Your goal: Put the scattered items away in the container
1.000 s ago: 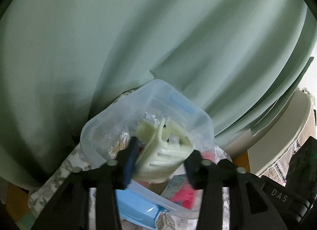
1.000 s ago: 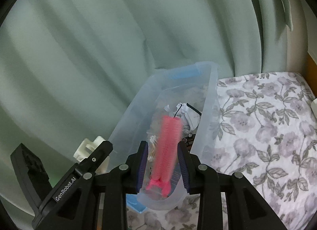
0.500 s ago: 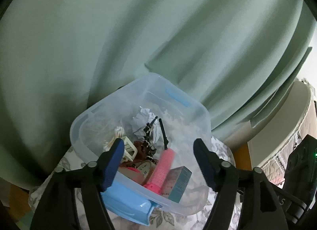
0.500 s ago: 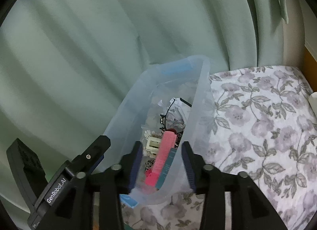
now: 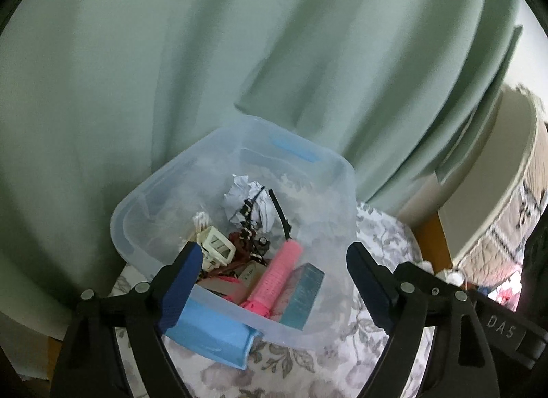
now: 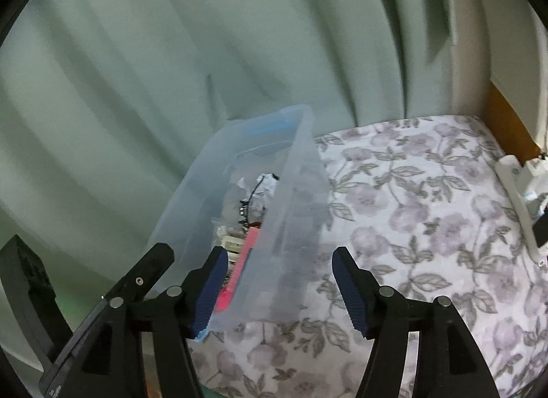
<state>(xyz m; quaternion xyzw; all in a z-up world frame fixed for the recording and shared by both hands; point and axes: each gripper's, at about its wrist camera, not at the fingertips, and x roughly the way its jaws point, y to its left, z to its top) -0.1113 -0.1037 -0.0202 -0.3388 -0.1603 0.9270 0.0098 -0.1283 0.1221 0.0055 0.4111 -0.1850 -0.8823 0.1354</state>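
Observation:
A clear plastic container [image 5: 337,172] [image 6: 301,192] with blue handles stands on the flowered cloth against the green curtain. Inside lie a pink hair roller [image 5: 274,278] [image 6: 244,261], a cream hair claw clip [image 5: 217,250], a teal box [image 5: 301,295], crumpled paper [image 5: 239,189] and dark jewellery [image 5: 248,226]. My left gripper [image 5: 270,261] hovers over the container's near rim, its jaws opening, nothing between the pads. My right gripper [image 6: 279,264] is at the container's near right corner, its jaws also opening and gripping nothing.
The flowered cloth [image 6: 428,226] spreads to the right of the container. White objects [image 6: 520,185] lie at its far right edge by a wooden frame [image 6: 510,124]. The green curtain [image 5: 239,55] hangs right behind the container. The other gripper's black body [image 6: 30,281] shows at lower left.
The left gripper let go of the cream claw clip and the right let go of the pink roller; both now lie in the container. Both jaws widened and both grippers drew back.

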